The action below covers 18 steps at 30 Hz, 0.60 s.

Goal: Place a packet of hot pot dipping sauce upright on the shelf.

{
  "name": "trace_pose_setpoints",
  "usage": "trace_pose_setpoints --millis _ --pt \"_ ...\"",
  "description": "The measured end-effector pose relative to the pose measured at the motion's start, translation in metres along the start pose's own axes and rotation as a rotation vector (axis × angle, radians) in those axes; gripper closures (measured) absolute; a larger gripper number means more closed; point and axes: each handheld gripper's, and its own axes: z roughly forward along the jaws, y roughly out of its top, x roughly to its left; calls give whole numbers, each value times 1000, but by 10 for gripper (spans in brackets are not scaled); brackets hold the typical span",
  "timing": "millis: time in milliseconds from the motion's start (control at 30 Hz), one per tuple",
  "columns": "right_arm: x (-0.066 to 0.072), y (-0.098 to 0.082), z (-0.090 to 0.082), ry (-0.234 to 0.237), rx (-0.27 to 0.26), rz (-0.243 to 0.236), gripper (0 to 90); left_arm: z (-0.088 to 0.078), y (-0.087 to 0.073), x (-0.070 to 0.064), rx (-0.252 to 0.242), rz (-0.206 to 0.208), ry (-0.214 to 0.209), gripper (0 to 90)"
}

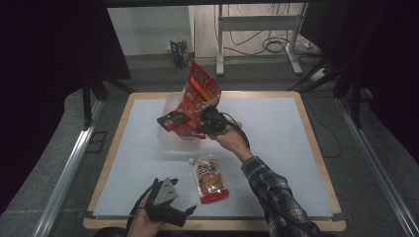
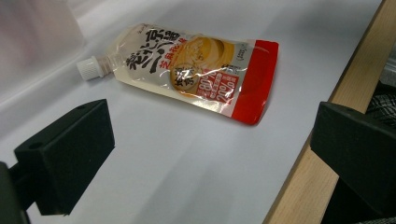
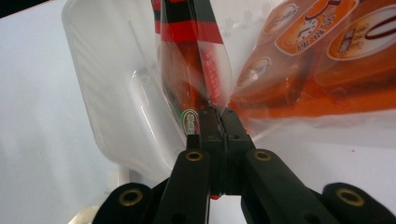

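My right gripper [image 1: 206, 123] [image 3: 217, 114] is shut on the clear sealed edge of a small red and black packet [image 1: 173, 120] [image 3: 187, 28], over a clear plastic container [image 1: 168, 138] [image 3: 107, 93] at the middle of the white table. An orange snack bag [image 1: 200, 89] [image 3: 327, 51] stands tilted up beside the gripper; I cannot tell whether it is gripped too. A white spouted pouch with a red bottom [image 1: 211, 178] [image 2: 191, 70] lies flat near the front. My left gripper [image 1: 177, 198] [image 2: 210, 149] rests at the front edge, open, jaws wide apart with nothing between them, pointing at the pouch.
The white table top has a wooden rim [image 1: 217, 224] [image 2: 308, 168] close by the left gripper. A person's plaid sleeve [image 1: 272, 192] reaches in from the bottom right. Behind the table stand a small box [image 1: 180, 52] on the floor and a metal frame with cables [image 1: 257, 29].
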Motion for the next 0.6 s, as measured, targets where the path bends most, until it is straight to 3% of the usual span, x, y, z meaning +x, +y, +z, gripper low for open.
trace_pose_setpoints --millis 600 --pt "3 3 21 16 -6 21 881 1 0 -1 6 8 2 0"
